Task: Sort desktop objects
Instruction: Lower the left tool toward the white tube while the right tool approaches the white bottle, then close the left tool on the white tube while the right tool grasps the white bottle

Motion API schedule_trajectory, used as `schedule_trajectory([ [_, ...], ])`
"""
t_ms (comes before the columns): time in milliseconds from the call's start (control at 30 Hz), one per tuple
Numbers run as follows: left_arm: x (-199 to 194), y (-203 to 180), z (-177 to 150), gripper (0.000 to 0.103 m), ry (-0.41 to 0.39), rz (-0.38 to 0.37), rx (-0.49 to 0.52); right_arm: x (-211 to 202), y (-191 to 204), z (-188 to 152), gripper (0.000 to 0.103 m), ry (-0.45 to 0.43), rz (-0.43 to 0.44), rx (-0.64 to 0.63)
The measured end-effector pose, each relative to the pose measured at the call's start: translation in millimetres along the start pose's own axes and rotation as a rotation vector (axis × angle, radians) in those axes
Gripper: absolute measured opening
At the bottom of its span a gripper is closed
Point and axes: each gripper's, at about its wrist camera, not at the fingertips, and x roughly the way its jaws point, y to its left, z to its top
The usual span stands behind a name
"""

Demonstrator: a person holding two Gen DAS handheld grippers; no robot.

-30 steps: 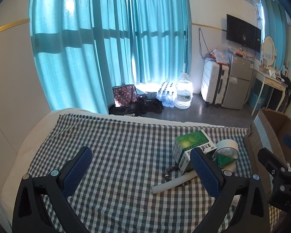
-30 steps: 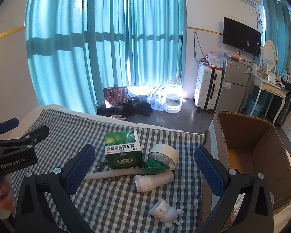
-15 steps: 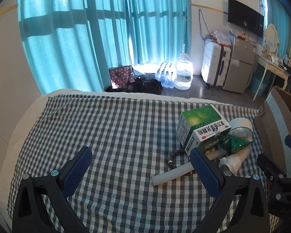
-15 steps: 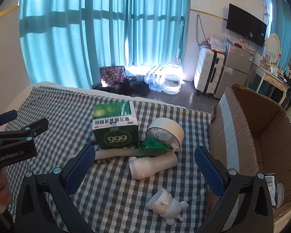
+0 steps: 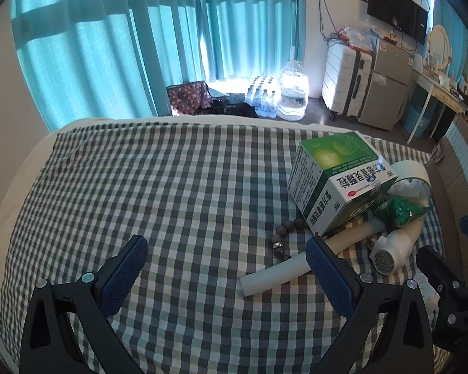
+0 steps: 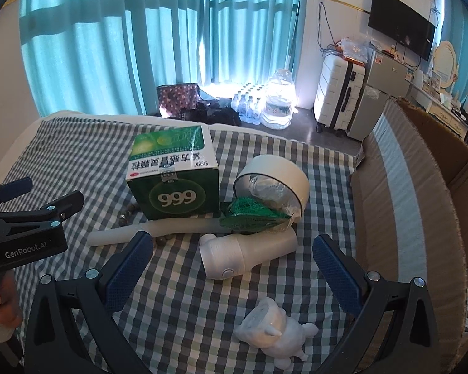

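Observation:
A green and white medicine box (image 6: 174, 174) stands on the checked cloth (image 6: 78, 162), also in the left wrist view (image 5: 336, 184). Beside it lie a white tape roll (image 6: 272, 180), a green mesh packet (image 6: 252, 216), a white tube (image 6: 152, 232), a bead bracelet (image 5: 283, 237), a white bottle-shaped device (image 6: 246, 252) and a white figurine (image 6: 274, 333). My right gripper (image 6: 232, 268) is open above the device and figurine. My left gripper (image 5: 224, 268) is open and empty, its right finger near the tube (image 5: 299, 268).
An open cardboard box (image 6: 421, 193) stands at the right edge of the cloth. The left gripper's body (image 6: 25, 230) shows at the left of the right wrist view. Beyond the table edge are curtains, water bottles (image 6: 265, 106) and a suitcase (image 6: 336, 93).
Both grippers have moved forward and tilted down toward the pile of objects, which now look larger and closer. Both stay open. No object has moved.

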Motion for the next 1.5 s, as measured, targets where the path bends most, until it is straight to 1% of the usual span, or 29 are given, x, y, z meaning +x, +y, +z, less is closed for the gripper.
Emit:
schedule_trajectory([
  [367,35,-19,-12,0.103,0.075,-0.04,0.036,29,-2,-14,0.103,0.072,-0.014,-0.016],
  [633,58,-32,-17,0.103,0.121,-0.065,0.04,53,-5,-15,0.103,0.116,-0.018,-0.041],
  [800,71,-41,-18,0.103,0.135,-0.085,0.042,64,-5,-15,0.103,0.132,-0.012,-0.042],
  [900,75,-43,-18,0.103,0.142,-0.115,0.032,71,-7,-15,0.103,0.145,-0.011,-0.042],
  [1033,79,-49,-21,0.103,0.161,-0.149,0.047,79,-11,-19,0.103,0.162,-0.018,-0.031],
  [1067,78,-50,-23,0.103,0.167,-0.173,0.049,81,-13,-19,0.103,0.164,-0.019,-0.024],
  [1100,78,-53,-25,0.103,0.178,-0.211,0.051,83,-16,-20,0.103,0.169,-0.02,-0.015],
  [1133,78,-56,-27,0.103,0.185,-0.238,0.058,85,-18,-20,0.103,0.174,-0.008,-0.004],
  [1167,76,-60,-30,0.103,0.184,-0.25,0.076,86,-21,-21,0.103,0.18,0.006,0.01],
  [1233,74,-69,-34,0.1,0.169,-0.248,0.113,90,-24,-21,0.103,0.192,0.012,0.025],
  [1267,75,-70,-35,0.095,0.167,-0.252,0.116,91,-23,-22,0.103,0.197,-0.003,0.019],
  [1300,77,-71,-35,0.084,0.171,-0.258,0.107,92,-23,-22,0.103,0.2,-0.014,0.009],
  [1333,78,-70,-35,0.08,0.172,-0.251,0.1,93,-23,-22,0.103,0.201,-0.014,0.005],
  [1433,80,-71,-33,0.061,0.166,-0.229,0.099,95,-24,-24,0.103,0.205,0.007,0.015],
  [1467,79,-70,-30,0.049,0.167,-0.236,0.099,96,-24,-24,0.103,0.206,0.011,0.014],
  [1500,78,-69,-29,0.045,0.17,-0.249,0.099,96,-23,-25,0.101,0.207,0.01,0.008],
])
